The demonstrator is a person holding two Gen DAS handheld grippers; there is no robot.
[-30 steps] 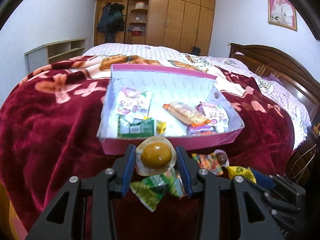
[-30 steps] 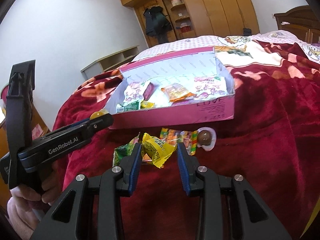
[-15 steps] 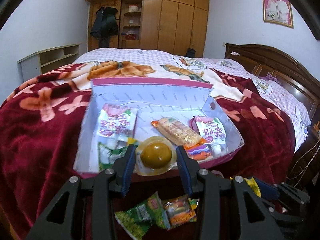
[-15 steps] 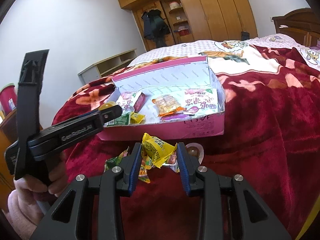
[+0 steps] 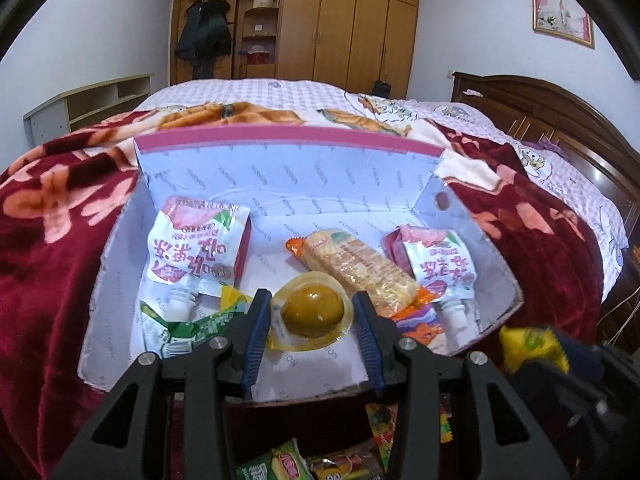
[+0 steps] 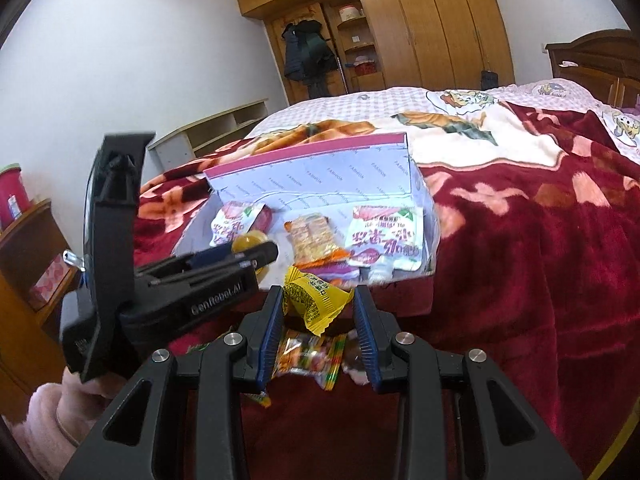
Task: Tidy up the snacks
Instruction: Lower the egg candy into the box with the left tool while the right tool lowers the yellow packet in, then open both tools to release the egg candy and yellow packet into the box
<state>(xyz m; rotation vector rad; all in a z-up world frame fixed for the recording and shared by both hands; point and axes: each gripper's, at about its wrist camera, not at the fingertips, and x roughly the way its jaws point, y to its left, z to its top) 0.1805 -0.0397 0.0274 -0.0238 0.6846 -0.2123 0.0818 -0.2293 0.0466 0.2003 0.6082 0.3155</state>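
A pink box (image 5: 280,144) with a white lining lies open on the red blanket and holds several snacks. My left gripper (image 5: 312,316) is shut on a yellow jelly cup (image 5: 314,310) and holds it over the box's near part. My right gripper (image 6: 316,314) is shut on a yellow wrapped candy (image 6: 310,300), just before the box's (image 6: 312,172) near wall. In the box lie two pink drink pouches (image 5: 196,248), a cracker pack (image 5: 356,268) and a green packet (image 5: 192,328). The left gripper (image 6: 236,258) also shows in the right wrist view.
Loose snacks lie on the blanket before the box: a colourful candy packet (image 6: 308,354), a brown jelly cup (image 6: 354,360), a green packet (image 5: 276,464). The blanket (image 6: 540,260) spreads right. A wooden headboard (image 5: 560,112) stands right, a wardrobe (image 5: 320,20) behind.
Both grippers have moved forward towards the box. The left one has carried the jelly cup from before the box's near wall to over its inside. The right one has risen with the candy.
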